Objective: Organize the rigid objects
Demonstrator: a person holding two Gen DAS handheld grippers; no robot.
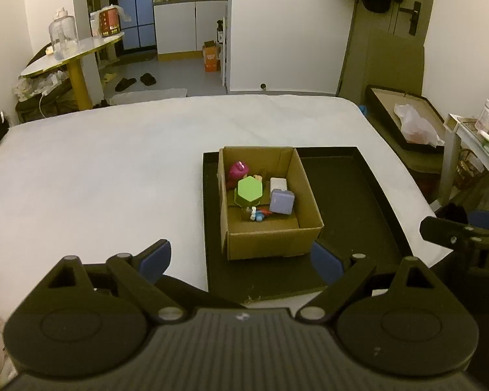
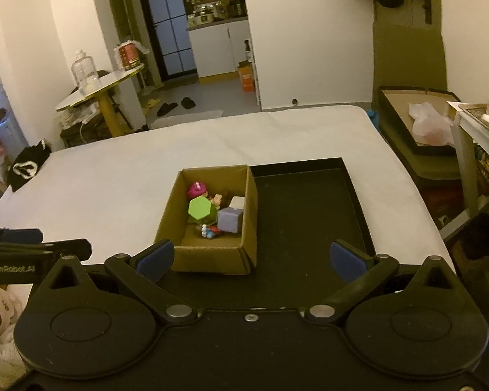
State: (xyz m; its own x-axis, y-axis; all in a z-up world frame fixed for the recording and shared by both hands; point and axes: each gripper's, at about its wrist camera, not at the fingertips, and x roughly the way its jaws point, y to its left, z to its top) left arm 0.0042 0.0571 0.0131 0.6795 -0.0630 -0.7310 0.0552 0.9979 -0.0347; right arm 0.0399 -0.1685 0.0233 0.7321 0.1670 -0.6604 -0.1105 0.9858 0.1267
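An open cardboard box (image 1: 304, 192) (image 2: 248, 215) stands on the left part of a black tray (image 1: 352, 202) (image 2: 309, 208) on a white table. In the box lie a green hexagonal block (image 1: 249, 190) (image 2: 200, 210), a purple cube (image 1: 282, 201) (image 2: 230, 220), a white block (image 1: 278, 183) (image 2: 237, 201), a pink toy (image 1: 237, 170) (image 2: 197, 190) and small figures (image 1: 257, 213) (image 2: 209, 230). My left gripper (image 1: 241, 259) is open and empty, in front of the box. My right gripper (image 2: 251, 257) is open and empty, near the box's front wall.
The white table (image 1: 114, 169) (image 2: 114, 176) spreads to the left and behind the tray. The right gripper's body (image 1: 463, 238) shows at the right of the left wrist view; the left gripper's body (image 2: 22, 251) shows at the left of the right wrist view. A shelf (image 2: 479, 120) stands right.
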